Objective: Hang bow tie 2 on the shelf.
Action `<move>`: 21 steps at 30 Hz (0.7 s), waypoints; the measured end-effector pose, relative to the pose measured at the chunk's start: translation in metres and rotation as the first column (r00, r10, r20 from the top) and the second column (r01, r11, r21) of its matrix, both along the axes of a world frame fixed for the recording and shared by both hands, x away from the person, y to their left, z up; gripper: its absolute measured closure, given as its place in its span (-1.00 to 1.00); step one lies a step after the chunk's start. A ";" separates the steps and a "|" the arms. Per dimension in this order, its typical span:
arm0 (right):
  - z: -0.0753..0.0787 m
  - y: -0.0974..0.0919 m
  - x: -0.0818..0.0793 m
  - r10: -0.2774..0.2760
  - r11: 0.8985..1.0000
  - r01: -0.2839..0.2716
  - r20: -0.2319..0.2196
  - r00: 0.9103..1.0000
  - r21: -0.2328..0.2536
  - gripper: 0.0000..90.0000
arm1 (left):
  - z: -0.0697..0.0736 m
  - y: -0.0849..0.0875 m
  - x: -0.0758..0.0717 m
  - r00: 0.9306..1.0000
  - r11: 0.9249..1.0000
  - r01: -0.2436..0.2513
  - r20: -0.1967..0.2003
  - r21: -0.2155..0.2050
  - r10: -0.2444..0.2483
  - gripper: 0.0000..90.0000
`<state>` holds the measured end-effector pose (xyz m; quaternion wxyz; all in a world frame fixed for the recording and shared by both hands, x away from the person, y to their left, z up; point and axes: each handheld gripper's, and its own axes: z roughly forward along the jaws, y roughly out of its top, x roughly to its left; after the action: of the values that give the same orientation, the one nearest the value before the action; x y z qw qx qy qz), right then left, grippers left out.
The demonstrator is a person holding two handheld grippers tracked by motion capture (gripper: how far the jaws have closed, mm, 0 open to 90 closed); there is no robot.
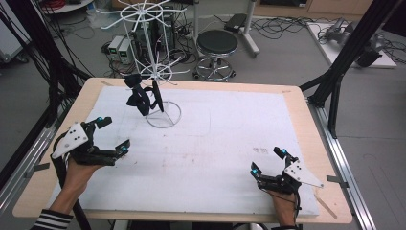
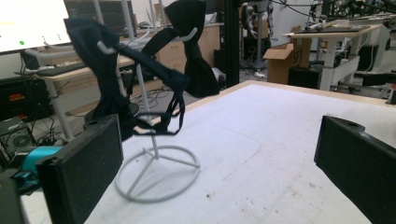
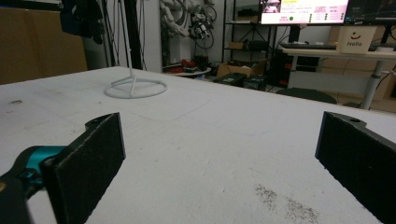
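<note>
Dark cloth (image 1: 138,98) drapes over the white wire rack (image 1: 158,72) near the desk's (image 1: 297,110) far left edge. Left gripper (image 1: 113,135) hovers near the left edge, right gripper (image 1: 268,160) near the front right corner, both jaws released.

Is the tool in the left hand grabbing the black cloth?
No, the left tool is open and sits on the table away from the black cloth, which hangs on the white rack.

Dark garments (image 1: 139,98) draped on white rack (image 1: 158,72)
</note>
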<state>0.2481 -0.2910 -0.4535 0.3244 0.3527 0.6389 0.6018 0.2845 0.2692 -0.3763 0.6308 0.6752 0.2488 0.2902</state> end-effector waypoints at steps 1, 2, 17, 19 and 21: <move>0.000 0.000 0.000 0.001 1.000 -0.001 0.000 1.000 0.000 -0.98 | -0.004 0.001 -0.001 1.000 1.000 -0.003 -0.003 -0.002 0.003 -0.96; 0.000 0.000 0.000 0.000 1.000 0.000 0.002 1.000 -0.001 -0.99 | -0.008 0.002 -0.003 1.000 1.000 -0.006 -0.008 -0.002 0.006 -0.96; 0.000 0.000 -0.001 0.000 1.000 0.000 0.009 1.000 0.001 -0.99 | -0.052 0.009 -0.017 0.999 0.997 -0.043 -0.001 -0.058 0.043 -0.96; 0.000 0.000 -0.001 -0.002 1.000 0.002 0.010 1.000 0.001 -0.99 | -0.058 0.010 -0.018 0.999 0.997 -0.050 -0.004 -0.065 0.050 -0.96; 0.000 0.000 -0.001 -0.002 1.000 0.002 0.012 1.000 0.002 -0.99 | -0.062 0.012 -0.020 0.998 0.996 -0.059 0.000 -0.071 0.059 -0.96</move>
<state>0.2470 -0.2910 -0.4540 0.3284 0.3498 0.6360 0.6044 0.2646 0.2815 -0.4383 0.6460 0.6444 0.2781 0.3002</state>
